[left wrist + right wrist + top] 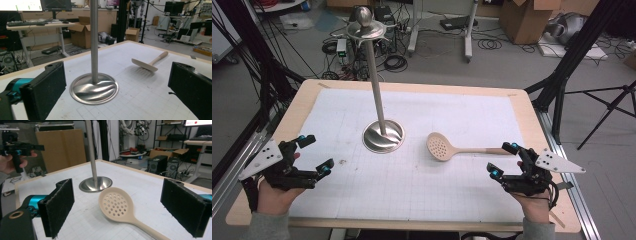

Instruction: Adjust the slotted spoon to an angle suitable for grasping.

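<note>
- Spoon (441, 146): one beige slotted spoon lies flat on the white gridded surface (422, 190), bowl toward the one steel stand (383, 136), handle toward the right gripper (503, 160).
- Right gripper's fingers (58, 206) are spread wide and grip nothing, the spoon just ahead of them.
- Left gripper (315, 154) is spread too, well apart from the spoon.
- No readable writing.

Glossy polished metal stand (382, 131), matt cream plastic skimmer (441, 147) with pale wooden handle, matt white gridded mat (422, 185), light wood table (302, 102), rough black jaw pads (60, 203)
</note>
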`<act>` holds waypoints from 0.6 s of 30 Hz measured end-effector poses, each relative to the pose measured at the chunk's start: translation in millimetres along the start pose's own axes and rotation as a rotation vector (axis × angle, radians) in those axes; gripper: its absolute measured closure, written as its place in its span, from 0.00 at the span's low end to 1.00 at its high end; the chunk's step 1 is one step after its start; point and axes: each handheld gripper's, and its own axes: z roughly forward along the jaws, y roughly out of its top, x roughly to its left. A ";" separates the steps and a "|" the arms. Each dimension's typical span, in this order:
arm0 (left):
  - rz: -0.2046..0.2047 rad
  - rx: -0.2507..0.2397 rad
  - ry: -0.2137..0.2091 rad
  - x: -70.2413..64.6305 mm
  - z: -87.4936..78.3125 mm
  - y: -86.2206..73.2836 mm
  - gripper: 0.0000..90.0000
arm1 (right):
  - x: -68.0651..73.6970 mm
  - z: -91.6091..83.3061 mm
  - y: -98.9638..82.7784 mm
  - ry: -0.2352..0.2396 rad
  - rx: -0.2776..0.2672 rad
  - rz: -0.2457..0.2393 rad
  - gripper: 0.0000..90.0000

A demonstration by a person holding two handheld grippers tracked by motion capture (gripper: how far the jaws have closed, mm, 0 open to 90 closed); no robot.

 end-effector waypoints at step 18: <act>-0.010 0.009 0.002 -1.4 2.1 -3.8 0.02 | -4.3 16.0 6.0 0.056 0.063 -0.044 0.40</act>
